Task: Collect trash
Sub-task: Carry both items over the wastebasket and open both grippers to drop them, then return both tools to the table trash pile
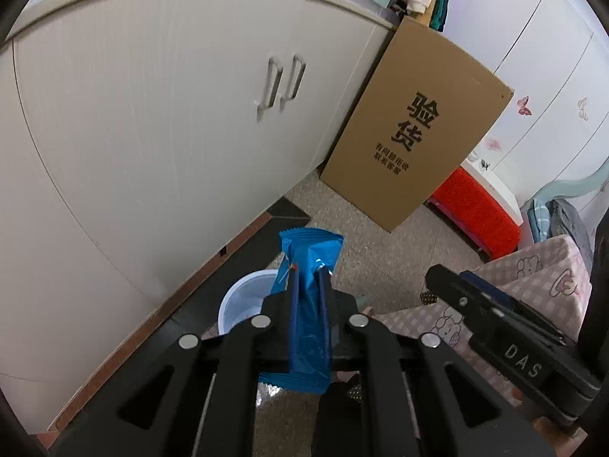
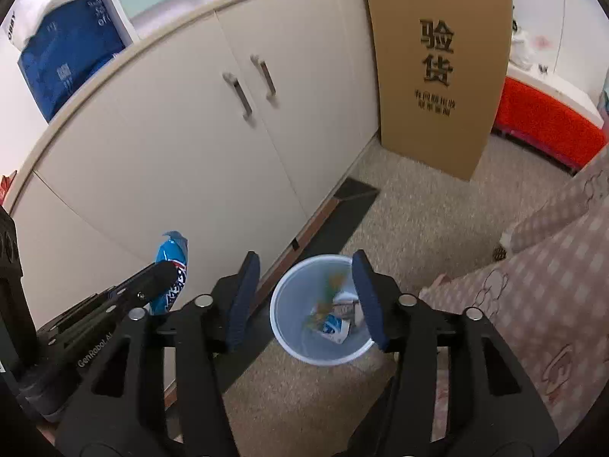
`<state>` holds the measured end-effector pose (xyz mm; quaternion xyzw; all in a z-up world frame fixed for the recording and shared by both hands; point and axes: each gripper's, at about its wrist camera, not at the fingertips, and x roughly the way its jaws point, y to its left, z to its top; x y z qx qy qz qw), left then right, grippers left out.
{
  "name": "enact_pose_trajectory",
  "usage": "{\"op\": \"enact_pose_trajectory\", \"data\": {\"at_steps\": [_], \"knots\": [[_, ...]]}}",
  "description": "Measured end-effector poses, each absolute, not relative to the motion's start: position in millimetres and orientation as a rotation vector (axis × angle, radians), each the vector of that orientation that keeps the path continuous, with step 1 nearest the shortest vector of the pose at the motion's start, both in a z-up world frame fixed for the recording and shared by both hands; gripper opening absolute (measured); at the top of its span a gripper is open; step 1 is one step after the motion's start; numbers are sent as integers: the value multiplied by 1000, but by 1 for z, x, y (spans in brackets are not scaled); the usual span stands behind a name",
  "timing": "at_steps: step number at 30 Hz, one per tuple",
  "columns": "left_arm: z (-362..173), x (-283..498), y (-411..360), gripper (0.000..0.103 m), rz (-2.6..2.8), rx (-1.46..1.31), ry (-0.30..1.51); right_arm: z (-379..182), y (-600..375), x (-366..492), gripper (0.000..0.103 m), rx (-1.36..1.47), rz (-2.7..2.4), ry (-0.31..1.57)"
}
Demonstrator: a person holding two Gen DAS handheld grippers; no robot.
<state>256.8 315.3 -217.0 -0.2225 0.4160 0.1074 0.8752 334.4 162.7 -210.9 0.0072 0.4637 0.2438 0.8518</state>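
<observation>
My left gripper is shut on a blue snack wrapper, which sticks up past the fingertips and hangs down behind them. Below and left of it stands a white bin on the floor. In the right wrist view my right gripper is open above the bin, with nothing between its blue pads. Inside the bin lie several wrappers, and a blurred orange-green piece shows above them. At the left, the left gripper holds the blue wrapper in front of the cabinet.
A cream cabinet with two door handles runs behind the bin. A tall cardboard box leans beside it, with a red crate further right. Pink checked bedding is close on the right. A dark strip lies along the cabinet base.
</observation>
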Motion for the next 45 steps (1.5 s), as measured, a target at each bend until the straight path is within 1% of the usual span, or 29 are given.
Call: {"op": "enact_pose_trajectory", "data": {"at_steps": [2, 12, 28, 30, 32, 34, 35, 37, 40, 45], "knots": [[-223, 258, 315, 9, 218, -468, 878, -216, 162, 331, 57, -9, 510, 976], [-232, 267, 295, 10, 189, -473, 902, -219, 146, 325, 62, 1, 494, 987], [-234, 298, 278, 11, 144, -477, 920, -208, 122, 326, 64, 85, 449, 930], [-234, 306, 278, 13, 143, -489, 912, -208, 117, 328, 64, 106, 441, 930], [-237, 311, 278, 36, 146, -502, 931, -210, 114, 329, 64, 117, 435, 936], [-238, 312, 279, 45, 167, -505, 942, -210, 112, 329, 64, 122, 435, 938], [-238, 311, 280, 47, 165, -507, 941, -209, 112, 328, 64, 121, 436, 939], [-237, 307, 279, 49, 169, -509, 942, -209, 111, 327, 64, 121, 438, 943], [-234, 298, 277, 49, 176, -502, 934, -204, 108, 323, 64, 123, 438, 936], [-215, 280, 273, 49, 188, -494, 897, -184, 103, 313, 64, 135, 455, 908]]}}
